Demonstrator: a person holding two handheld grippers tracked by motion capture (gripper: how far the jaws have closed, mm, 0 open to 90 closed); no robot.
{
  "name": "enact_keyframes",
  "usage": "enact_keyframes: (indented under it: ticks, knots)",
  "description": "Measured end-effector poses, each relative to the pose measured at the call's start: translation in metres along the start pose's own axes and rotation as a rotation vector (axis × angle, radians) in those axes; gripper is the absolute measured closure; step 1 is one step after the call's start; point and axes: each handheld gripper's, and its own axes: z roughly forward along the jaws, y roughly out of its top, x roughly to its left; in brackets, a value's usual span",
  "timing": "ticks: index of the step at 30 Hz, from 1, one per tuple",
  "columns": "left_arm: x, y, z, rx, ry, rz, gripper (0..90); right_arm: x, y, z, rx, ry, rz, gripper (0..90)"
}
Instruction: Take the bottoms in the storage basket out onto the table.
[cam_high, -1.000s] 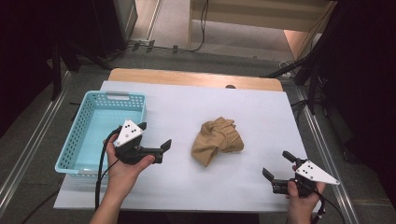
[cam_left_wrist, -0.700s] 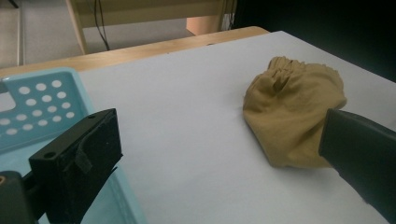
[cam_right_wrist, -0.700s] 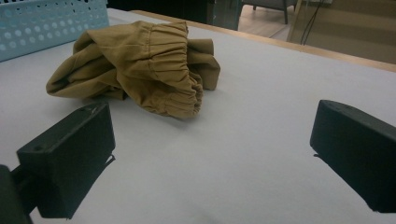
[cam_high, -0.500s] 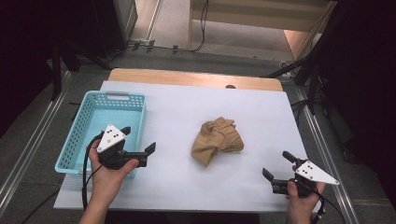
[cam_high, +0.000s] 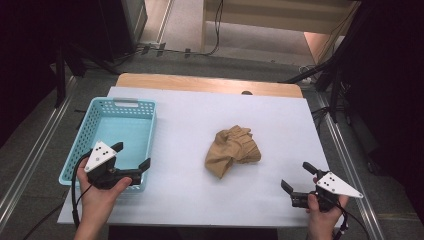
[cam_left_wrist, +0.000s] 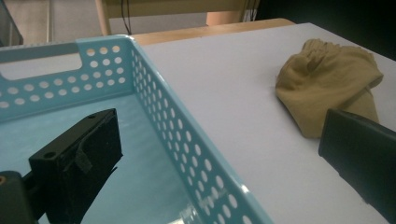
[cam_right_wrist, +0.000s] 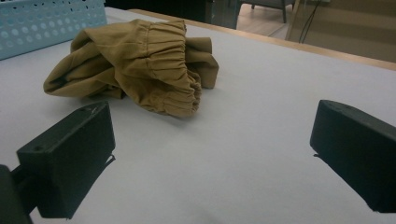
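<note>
A crumpled tan cloth garment with a gathered elastic band (cam_high: 232, 151) lies bunched in a loose heap on the white table surface. It sits well ahead of the right gripper (cam_high: 298, 178) and off to its left, and well apart from the left gripper (cam_high: 131, 156), on that gripper's right. In the right gripper view the ruched band (cam_right_wrist: 173, 65) faces the camera, folds spilling to the left. Neither gripper touches it.

A white sheet covers the light wooden table (cam_high: 210, 83), whose bare far edge shows as a pale strip. Beyond it lies grey floor (cam_high: 185, 25) with black cables (cam_high: 218, 20) trailing across. Dark equipment stands to the left and right, and metal rails (cam_high: 31, 165) flank the table.
</note>
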Motion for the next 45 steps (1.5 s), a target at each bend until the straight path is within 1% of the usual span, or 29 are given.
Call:
enact_keyframes:
  ticks: [4,13,15,18,22,29,34,40,45]
  knots:
    - [0.006,-0.005,-0.005,0.000,0.014,-0.008,0.0,0.000,0.000,0.000,-0.001,0.000,-0.005,0.0]
    - [0.015,-0.015,-0.010,0.007,0.029,-0.019,0.0,-0.001,0.000,-0.001,-0.004,-0.004,-0.003,0.0]
    - [0.016,-0.016,-0.012,0.002,0.027,-0.023,0.0,-0.001,0.000,-0.002,-0.002,-0.007,0.002,0.0]
    - [0.018,-0.018,-0.015,0.004,0.040,-0.013,0.0,-0.002,0.000,-0.002,-0.004,-0.007,0.002,0.0]
    - [0.021,-0.023,-0.018,0.006,0.048,-0.021,0.0,-0.002,0.000,-0.003,-0.005,-0.009,0.004,0.0]
    - [0.031,-0.029,-0.027,-0.001,0.071,-0.036,0.0,-0.003,0.000,-0.003,-0.006,-0.010,0.003,0.0]
    - [0.038,-0.034,-0.031,0.003,0.083,-0.049,0.0,-0.003,0.000,-0.003,-0.006,-0.009,0.003,0.0]
    - [0.041,-0.038,-0.036,0.001,0.100,-0.038,0.0,-0.003,0.000,-0.003,-0.014,-0.003,-0.006,0.0]
    - [0.042,-0.042,-0.038,-0.002,0.123,-0.010,0.0,-0.003,0.000,-0.004,-0.013,-0.003,-0.004,0.0]
